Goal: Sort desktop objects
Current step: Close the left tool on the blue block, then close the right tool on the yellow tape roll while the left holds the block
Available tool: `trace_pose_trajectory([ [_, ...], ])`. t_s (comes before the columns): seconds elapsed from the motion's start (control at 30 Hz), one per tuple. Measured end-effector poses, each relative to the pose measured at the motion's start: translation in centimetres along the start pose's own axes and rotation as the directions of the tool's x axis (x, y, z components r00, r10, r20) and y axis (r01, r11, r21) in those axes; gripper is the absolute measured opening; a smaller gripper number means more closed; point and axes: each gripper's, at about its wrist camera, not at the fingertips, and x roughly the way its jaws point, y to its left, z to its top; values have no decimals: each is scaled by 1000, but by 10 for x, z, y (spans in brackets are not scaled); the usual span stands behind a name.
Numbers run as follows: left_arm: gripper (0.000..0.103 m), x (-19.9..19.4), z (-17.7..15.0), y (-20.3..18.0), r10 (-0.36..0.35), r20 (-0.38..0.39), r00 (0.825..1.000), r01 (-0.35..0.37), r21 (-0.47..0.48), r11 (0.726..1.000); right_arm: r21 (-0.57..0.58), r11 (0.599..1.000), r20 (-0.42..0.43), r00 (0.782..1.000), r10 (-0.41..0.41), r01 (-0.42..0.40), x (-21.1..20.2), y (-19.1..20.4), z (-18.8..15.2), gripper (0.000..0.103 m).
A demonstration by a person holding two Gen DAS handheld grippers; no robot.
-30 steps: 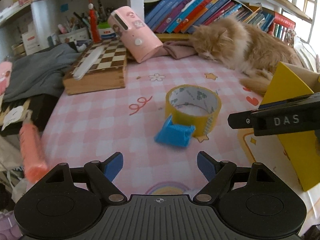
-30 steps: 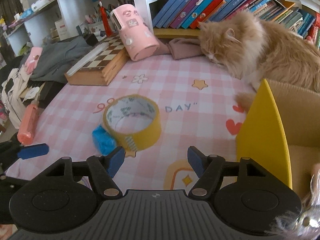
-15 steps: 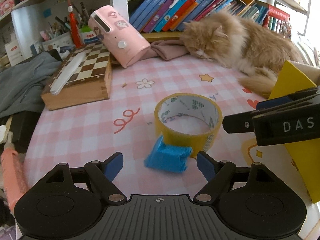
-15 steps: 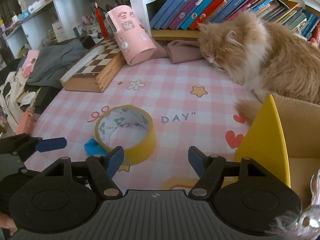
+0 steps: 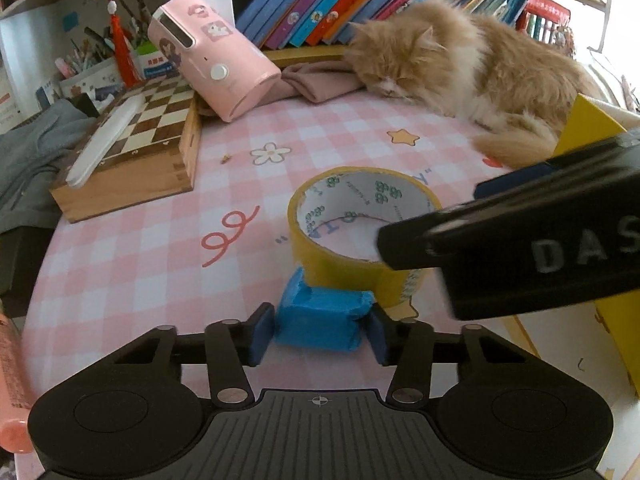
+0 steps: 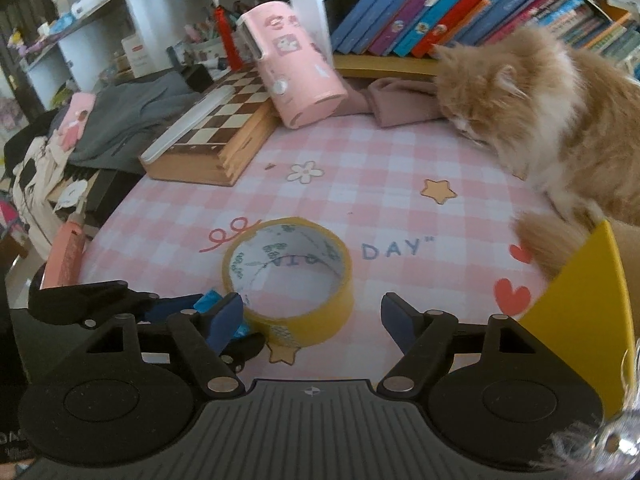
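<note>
A small blue block [image 5: 320, 316] lies on the pink checked tablecloth [image 5: 140, 272], touching the near side of a yellow tape roll [image 5: 360, 216]. My left gripper [image 5: 320, 336] is closing, and its blue pads press on both sides of the block. In the right wrist view the roll [image 6: 288, 280] lies flat just ahead of my right gripper [image 6: 312, 318]. That gripper's jaws are opening and stand apart from the roll, the left finger beside its near left side. A corner of the blue block [image 6: 208, 300] shows behind that finger.
A ginger cat [image 5: 460, 64] lies at the back right, next to a yellow box [image 5: 584, 128]. A wooden chessboard box [image 5: 132, 152] and a pink cylinder [image 5: 212, 68] stand at the back left. Books line the shelf behind. An orange tube [image 5: 12, 380] lies off the left edge.
My left gripper moved forward and down to the blue block and shut on it. The right gripper came closer to the tape roll and its jaws widened a little.
</note>
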Motion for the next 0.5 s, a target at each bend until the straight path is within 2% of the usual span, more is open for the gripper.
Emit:
trace_pose_trajectory([
  [0.07,44,-3,-3,1,3,-2,1000,-3,-1,1000,-16,1000,-1,1000,2,-2,3,4,2,80],
  [0.23,43,-20,-14,11,31,-23,999,-32,-44,999,-48,999,-20,1000,4,-5,16,10,7,85],
  [0.37,42,-42,-30,28,62,-40,997,-67,-137,988,-69,998,-50,999,-2,-2,28,14,9,88],
  [0.5,42,-63,-41,43,77,-37,996,-84,-250,965,-77,997,-79,997,-5,-1,41,16,11,88],
])
